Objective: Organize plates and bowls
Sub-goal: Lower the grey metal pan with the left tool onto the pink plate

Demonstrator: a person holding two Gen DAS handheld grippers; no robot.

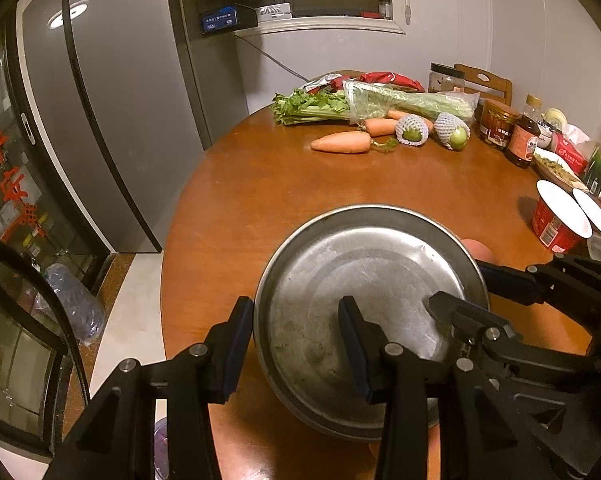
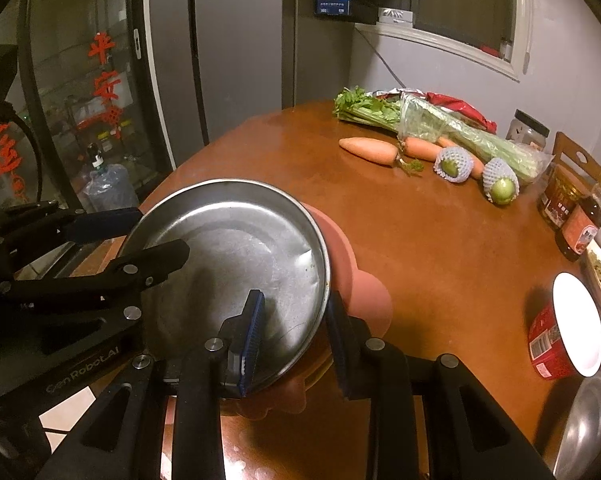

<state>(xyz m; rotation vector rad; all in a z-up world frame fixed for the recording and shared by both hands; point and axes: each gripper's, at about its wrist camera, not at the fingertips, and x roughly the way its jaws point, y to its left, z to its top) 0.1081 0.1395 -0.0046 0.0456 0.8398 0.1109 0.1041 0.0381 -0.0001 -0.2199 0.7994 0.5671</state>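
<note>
Dim warm indoor light, glare on fridge door (image 1: pixel 66 14), fisheye-bent dark corners, perhaps slightly soft

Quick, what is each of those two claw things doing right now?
Left gripper: fingers astride the metal pan rim, grip unclear.
Right gripper: same, opposite rim.
</note>
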